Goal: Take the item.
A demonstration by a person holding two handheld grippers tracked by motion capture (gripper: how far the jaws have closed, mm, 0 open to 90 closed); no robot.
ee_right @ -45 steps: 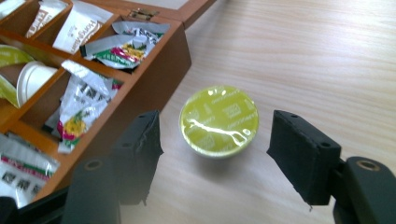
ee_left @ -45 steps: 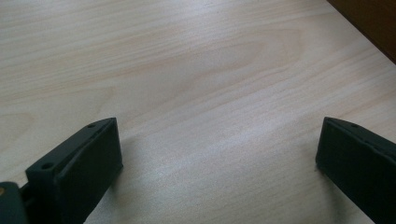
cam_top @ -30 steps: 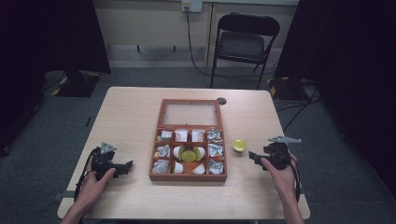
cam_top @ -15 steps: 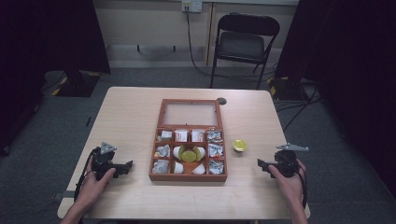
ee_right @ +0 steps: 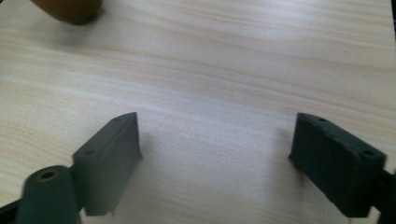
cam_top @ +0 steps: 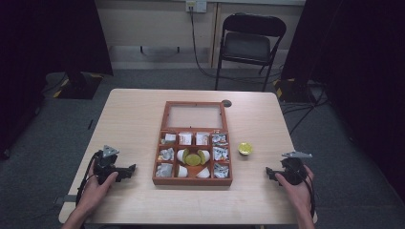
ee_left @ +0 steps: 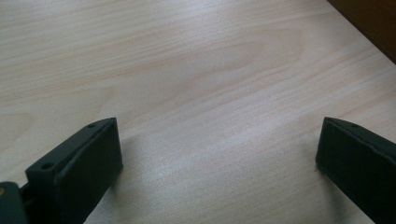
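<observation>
Left tongs (cam_top: 125,170) and right tongs (cam_top: 271,172) both spread wide, empty, resting on the surface (cam_top: 129,119) either side of the compartment box (cam_top: 192,180) — likely between steps. Next: reaching for the yellow cup (cam_top: 245,148) — just beside the box.

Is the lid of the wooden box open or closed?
Open. In the high view the wooden box has its glass-paned lid lying back flat on the table, and the packets inside the compartments show uncovered.

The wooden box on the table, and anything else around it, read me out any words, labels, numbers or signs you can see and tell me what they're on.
No text can be read.
The packets in the wooden box show pale printing, too small and blurred to read.
The yellow cup beside the box shows no lettering.
</observation>
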